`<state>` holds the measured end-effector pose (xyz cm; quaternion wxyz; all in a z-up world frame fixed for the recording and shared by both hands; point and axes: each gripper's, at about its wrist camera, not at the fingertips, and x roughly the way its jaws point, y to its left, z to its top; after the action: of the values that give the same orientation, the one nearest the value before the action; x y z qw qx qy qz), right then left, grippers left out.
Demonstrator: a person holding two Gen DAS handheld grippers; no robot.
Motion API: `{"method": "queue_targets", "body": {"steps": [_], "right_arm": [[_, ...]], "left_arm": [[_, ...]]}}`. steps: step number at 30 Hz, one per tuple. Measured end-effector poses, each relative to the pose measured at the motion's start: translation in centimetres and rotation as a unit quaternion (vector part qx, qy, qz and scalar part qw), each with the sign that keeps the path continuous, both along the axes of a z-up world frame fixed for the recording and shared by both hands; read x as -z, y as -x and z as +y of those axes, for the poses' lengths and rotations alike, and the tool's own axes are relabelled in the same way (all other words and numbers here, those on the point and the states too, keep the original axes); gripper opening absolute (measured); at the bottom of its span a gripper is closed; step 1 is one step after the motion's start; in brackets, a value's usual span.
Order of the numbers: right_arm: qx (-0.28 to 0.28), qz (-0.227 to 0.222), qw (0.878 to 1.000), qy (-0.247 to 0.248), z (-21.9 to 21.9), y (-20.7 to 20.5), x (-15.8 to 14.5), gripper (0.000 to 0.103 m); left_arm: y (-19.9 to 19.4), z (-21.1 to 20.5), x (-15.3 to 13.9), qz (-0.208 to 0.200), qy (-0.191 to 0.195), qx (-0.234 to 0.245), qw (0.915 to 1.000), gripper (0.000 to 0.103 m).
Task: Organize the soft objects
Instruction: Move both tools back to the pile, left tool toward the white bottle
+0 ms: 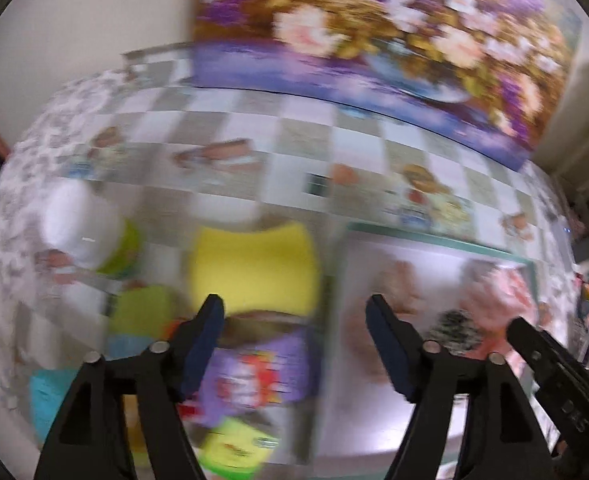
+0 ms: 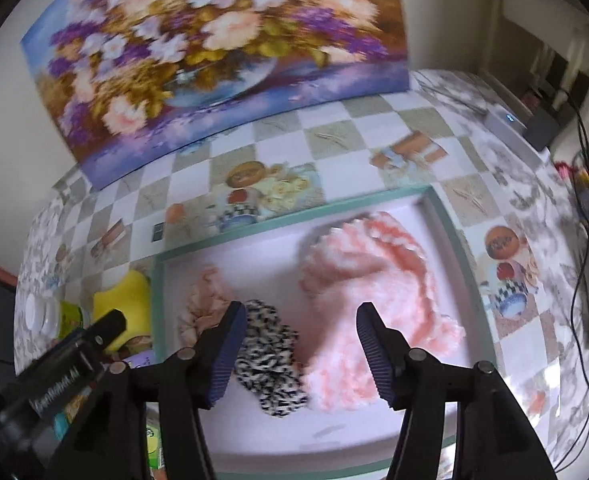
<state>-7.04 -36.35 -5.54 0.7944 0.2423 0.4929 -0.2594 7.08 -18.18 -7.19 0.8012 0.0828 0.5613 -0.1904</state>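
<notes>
A white tray with a green rim [image 2: 294, 213] holds three soft things: a fluffy pink piece [image 2: 374, 280], a black-and-white knitted piece [image 2: 270, 360] and a peach cloth [image 2: 202, 304]. My right gripper [image 2: 301, 310] hangs open just above the knitted and pink pieces, with nothing between its pads. The left wrist view is blurred. In it my left gripper [image 1: 294, 305] stands open over a yellow sponge [image 1: 254, 264] and a purple packet [image 1: 254, 376], left of the tray rim [image 1: 434, 238], holding nothing.
A checked tablecloth [image 2: 334, 136] covers the table, and a flower painting [image 2: 214, 52] leans at the back. White lidded jars [image 1: 78, 224], green and blue packets [image 1: 142, 312] crowd the left. Cables and a small box [image 2: 542, 128] lie far right.
</notes>
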Motion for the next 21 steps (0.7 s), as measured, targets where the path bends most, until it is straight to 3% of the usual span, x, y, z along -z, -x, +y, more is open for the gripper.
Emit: {"method": "queue_targets", "body": {"steps": [7,13,21], "right_arm": [[-0.058,-0.011,0.998,-0.01,4.3,-2.7,0.7,0.085],[-0.101,-0.023,0.995,-0.014,7.7,-5.1,1.3,0.099],[-0.156,-0.029,0.986,-0.051,11.6,-8.5,3.2,0.1]], "left_arm": [[-3.6,7.0,-0.7,-0.009,-0.017,-0.076,0.9969,0.089],[-5.8,11.8,0.0,0.016,-0.001,-0.128,0.9916,0.089],[-7.3,13.6,2.2,0.055,-0.002,-0.138,0.9889,0.089]]}}
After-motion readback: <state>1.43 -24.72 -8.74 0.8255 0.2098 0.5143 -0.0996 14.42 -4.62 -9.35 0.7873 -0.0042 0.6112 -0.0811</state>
